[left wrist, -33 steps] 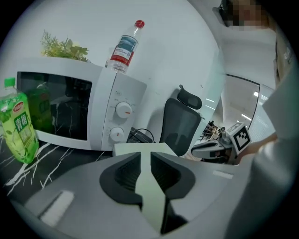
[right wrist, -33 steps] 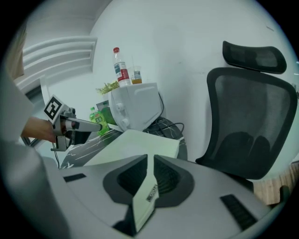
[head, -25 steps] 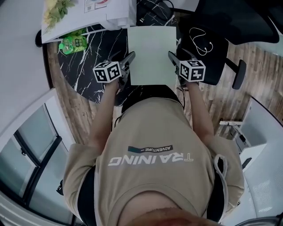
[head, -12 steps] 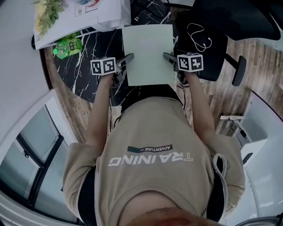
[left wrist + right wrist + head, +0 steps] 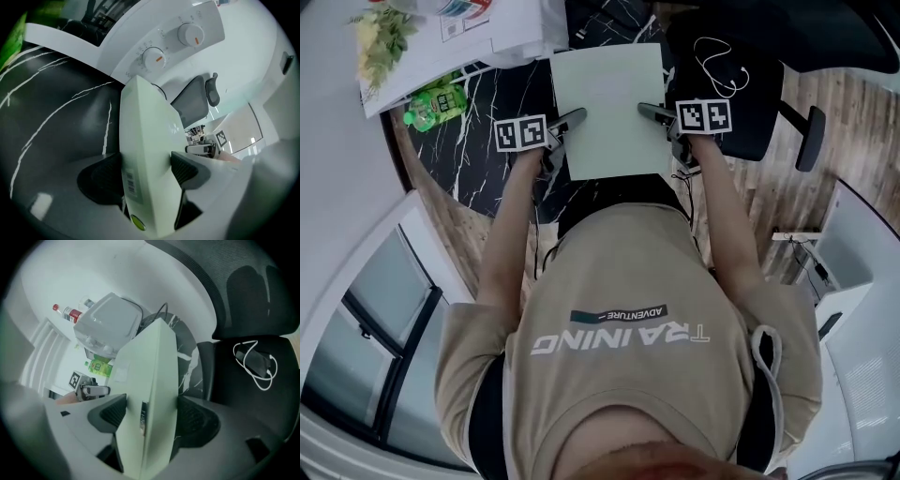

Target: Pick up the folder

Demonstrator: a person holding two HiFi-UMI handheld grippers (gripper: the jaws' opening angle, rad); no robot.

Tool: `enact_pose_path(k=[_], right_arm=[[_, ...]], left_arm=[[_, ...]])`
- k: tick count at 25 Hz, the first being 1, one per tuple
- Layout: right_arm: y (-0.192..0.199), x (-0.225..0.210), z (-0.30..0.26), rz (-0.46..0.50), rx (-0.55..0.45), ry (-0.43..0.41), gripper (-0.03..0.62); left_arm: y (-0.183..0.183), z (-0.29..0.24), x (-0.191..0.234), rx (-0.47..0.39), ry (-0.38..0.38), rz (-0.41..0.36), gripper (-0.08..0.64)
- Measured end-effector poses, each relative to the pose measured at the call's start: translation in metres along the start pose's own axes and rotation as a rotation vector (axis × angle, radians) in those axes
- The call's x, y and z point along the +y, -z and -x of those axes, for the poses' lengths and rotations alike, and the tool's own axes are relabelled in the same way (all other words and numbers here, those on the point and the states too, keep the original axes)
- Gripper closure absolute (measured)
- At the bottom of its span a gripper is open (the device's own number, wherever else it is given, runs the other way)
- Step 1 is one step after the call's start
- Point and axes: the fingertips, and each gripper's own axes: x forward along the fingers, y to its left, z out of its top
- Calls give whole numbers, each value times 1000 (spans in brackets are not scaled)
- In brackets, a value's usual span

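Two tongs bracket the folder [image 5: 607, 103], a pale green slab lying at 12 o'clock from the person, over the right part of the black marbled table [image 5: 483, 164]. The left tongs [image 5: 576, 120] take its edge at 9 o'clock and the right tongs [image 5: 648, 112] take the opposite edge at 3 o'clock, both toward the near end. That matched placement suits a wide, flat thing. A bite on one side alone would let it droop or swing, while a bite on each side keeps it level and shares the load.

Each gripper view shows the folder's edge, with its small label, standing right between the pads. Both pairs of jaws have just been opening and now stand wide. The pads sit close against the two faces, but I judge they are not pinching, so the folder looks loosely cradled rather than clamped. Whether its underside rests on the table cannot be told.

A black chair [image 5: 750, 112] with a white cable [image 5: 722, 70] on its seat stands at 2 o'clock, just beside the right tongs. A green bottle [image 5: 439, 98] lies at 10 o'clock, well apart. Any lift would first need both pairs closed firmly.
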Motion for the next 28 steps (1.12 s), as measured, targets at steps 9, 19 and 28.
enact_pose_path(k=[9,19,28], right_arm=[[-1,-1,-1,-14,-9,-6,293],[-3,5,0,35,-3,29,289],[-4,23,19,122,-61,62,290]], left_arm=[[-6,0,-1,-65,52,-13,239],[-4,1,-4,7,-1,-11,239],[8,10,-15,17,22,12,238]])
